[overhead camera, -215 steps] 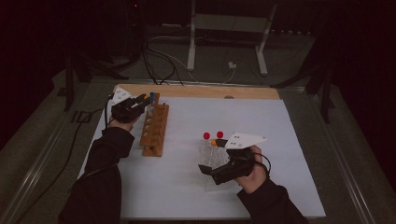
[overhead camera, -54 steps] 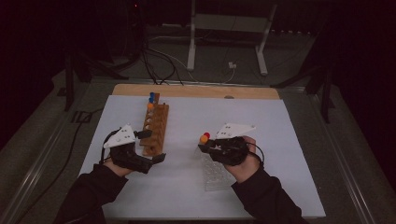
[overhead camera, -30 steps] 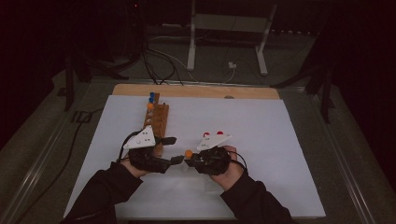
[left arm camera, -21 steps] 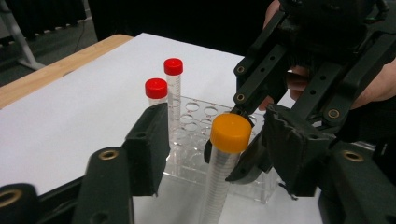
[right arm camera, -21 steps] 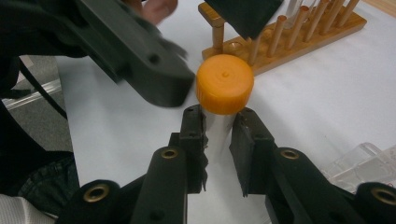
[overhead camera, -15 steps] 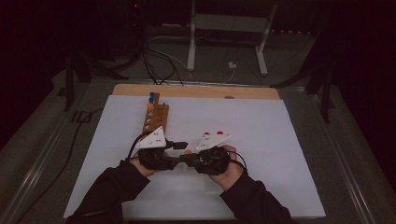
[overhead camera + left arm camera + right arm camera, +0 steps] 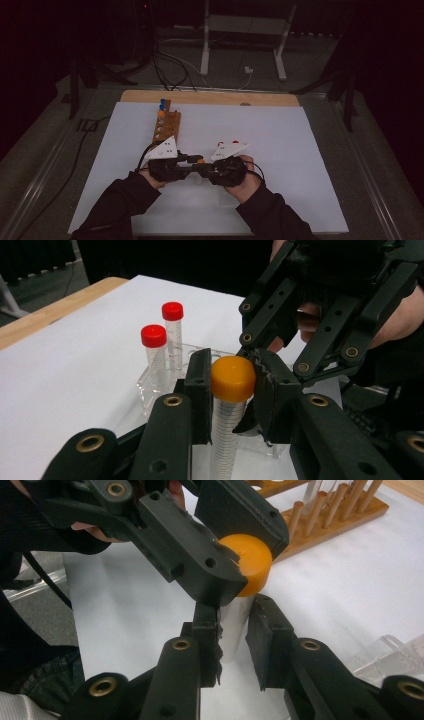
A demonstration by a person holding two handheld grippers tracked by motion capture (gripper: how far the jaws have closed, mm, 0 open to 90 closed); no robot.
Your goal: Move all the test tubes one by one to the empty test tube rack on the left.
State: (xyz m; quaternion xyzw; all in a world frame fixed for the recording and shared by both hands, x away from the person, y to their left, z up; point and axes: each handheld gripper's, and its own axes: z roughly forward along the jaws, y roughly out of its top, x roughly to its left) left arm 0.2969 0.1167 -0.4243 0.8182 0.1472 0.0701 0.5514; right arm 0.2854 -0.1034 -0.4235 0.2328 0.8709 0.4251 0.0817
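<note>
A clear tube with an orange cap sits between my two grippers near the front middle of the white sheet. My right gripper is shut on the tube's body. My left gripper has just been closing, and its pads now clamp the orange cap from both sides. In the high view the left gripper and right gripper meet tip to tip at the cap.
A wooden tube rack lies behind the left hand, with blue- and orange-capped tubes at its far end. A clear plastic rack holds two red-capped tubes behind the right hand. The table's wooden far edge borders the sheet.
My left gripper has moved right to meet the right gripper and its jaws have closed around the orange cap. The right hand has kept still with the tube.
</note>
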